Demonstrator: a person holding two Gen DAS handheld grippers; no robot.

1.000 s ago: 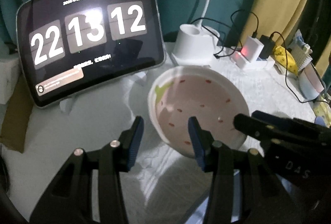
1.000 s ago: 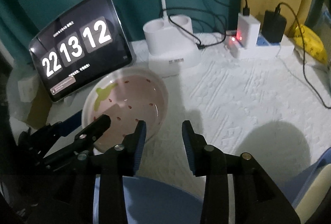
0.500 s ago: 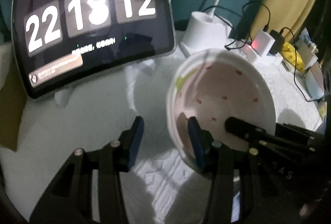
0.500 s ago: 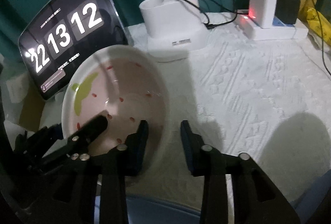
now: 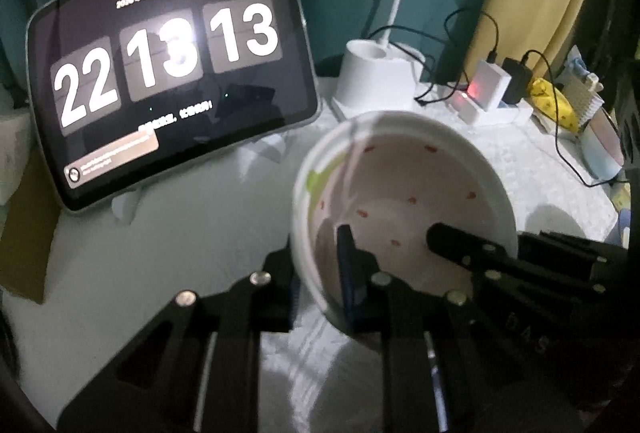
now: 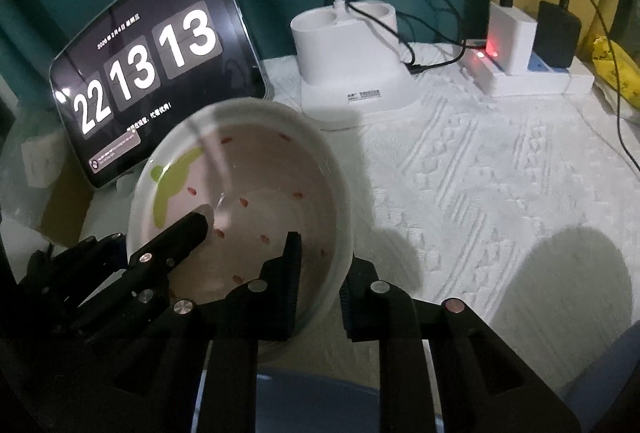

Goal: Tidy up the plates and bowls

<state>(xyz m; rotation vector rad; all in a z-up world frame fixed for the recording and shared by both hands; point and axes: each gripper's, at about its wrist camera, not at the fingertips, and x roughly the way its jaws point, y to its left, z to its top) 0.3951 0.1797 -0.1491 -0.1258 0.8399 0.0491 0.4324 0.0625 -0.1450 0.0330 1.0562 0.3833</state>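
Gripping bowl [image 5: 400, 193] rim: left tool [image 5: 320, 265] just closing on near-left edge, right tool [image 6: 320, 269] on near-right, both clamped.

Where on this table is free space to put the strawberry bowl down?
The white cloth lies bare right of the strawberry bowl, in front of the lamp base and power strip. Crowded: the back edge with cables, and the left by the tablet.

Tablet [image 5: 172, 89] w/ clock, lamp base [image 6: 352, 61], power strip [image 6: 532, 79], white cloth [image 6: 500, 173].
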